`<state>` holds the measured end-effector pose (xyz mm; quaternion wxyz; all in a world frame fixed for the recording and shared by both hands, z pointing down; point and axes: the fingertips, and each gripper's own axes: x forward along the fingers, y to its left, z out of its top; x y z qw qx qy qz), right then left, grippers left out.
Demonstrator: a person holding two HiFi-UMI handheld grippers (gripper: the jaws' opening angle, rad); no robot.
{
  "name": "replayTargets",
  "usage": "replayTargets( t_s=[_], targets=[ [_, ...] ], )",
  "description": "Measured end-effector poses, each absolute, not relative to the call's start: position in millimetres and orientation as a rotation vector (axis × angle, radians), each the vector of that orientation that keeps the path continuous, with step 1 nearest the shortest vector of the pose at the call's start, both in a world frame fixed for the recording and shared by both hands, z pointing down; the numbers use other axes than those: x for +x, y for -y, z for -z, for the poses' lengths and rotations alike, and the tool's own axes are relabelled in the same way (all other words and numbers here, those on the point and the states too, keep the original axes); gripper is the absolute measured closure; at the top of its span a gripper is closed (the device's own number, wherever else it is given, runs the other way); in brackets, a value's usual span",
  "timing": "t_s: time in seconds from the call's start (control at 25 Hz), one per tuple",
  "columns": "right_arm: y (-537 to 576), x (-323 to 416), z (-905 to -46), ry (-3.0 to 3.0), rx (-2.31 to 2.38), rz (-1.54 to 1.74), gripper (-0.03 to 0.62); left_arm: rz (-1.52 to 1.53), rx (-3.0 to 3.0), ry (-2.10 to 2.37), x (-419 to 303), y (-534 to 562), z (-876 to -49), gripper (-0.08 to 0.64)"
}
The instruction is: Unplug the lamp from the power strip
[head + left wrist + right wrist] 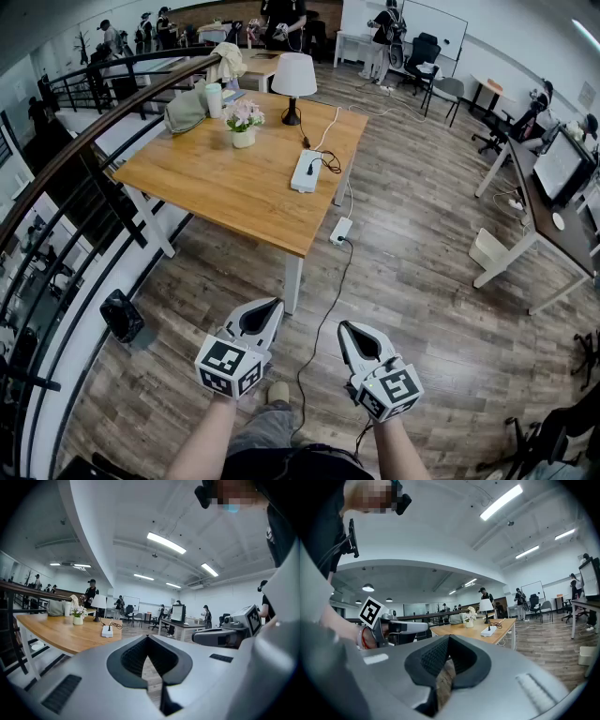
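A white-shaded lamp (293, 82) stands at the far end of a wooden table (225, 183). Its black cord runs to a black plug in a white power strip (307, 171) lying on the table's right side. The strip (108, 631) and the lamp (486, 607) also show small in the gripper views. Both grippers hang low over the floor, well short of the table. My left gripper (265, 312) and right gripper (350, 335) are shut with nothing between their jaws.
A flower pot (244, 119), a cup and a bundle of cloth sit at the table's far left. A second white strip (340, 231) hangs at the table's front edge, its cable trailing over the floor. A railing (66, 178) runs along the left. Desks and chairs stand right.
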<state>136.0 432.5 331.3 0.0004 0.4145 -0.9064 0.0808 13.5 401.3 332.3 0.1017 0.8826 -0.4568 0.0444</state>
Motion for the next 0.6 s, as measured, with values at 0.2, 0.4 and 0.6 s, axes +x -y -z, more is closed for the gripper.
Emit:
replayTargets(
  t_s=[0.2,0.4,0.6],
  targets=[
    [-388,114,-338,2.836,1.293,-0.244,0.586,-0.190,2.661,1.326,5,-360,-339,0.566],
    [-356,87,-341,2.833,1.281,-0.223,0.586,-0.135,2.677,1.317,-10,-326,-336,0.566],
    [-329,83,-337,2.791,1.331,-0.248,0.586,-0.096,2.660,1.305,-19,-305,-339,0.566]
  ],
)
